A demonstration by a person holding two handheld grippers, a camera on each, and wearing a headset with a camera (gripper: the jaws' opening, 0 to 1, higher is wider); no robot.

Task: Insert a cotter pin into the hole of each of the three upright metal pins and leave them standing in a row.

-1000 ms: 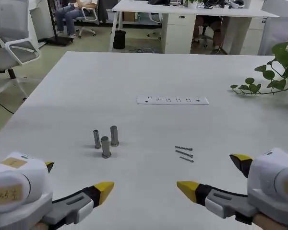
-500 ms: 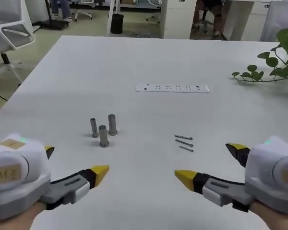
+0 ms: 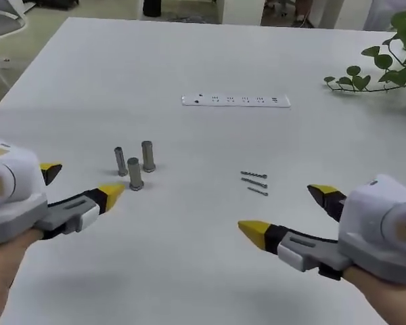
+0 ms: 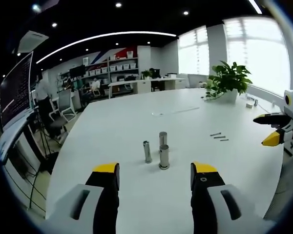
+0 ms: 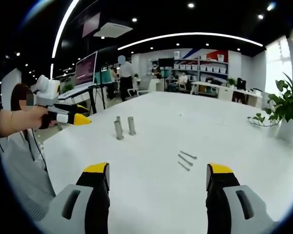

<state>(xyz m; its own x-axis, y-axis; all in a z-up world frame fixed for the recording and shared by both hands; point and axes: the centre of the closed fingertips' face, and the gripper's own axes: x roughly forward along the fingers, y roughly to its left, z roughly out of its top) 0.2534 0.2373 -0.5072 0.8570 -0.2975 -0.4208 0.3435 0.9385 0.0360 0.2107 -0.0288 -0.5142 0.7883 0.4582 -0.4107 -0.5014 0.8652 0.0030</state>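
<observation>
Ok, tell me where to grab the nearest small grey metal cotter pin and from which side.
Take the nearest cotter pin with the right gripper, probably from above, jaws closing across the middle of its shaft. It lies flat on the white table, thin, with the other two pins close beyond it.

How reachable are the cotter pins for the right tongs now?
Likely yes: the right tongs are open, with just bare table between them and the three cotter pins.

Matt white tabletop, dull grey metal pins, thin bare-metal cotter pins, smooth white plastic power strip
</observation>
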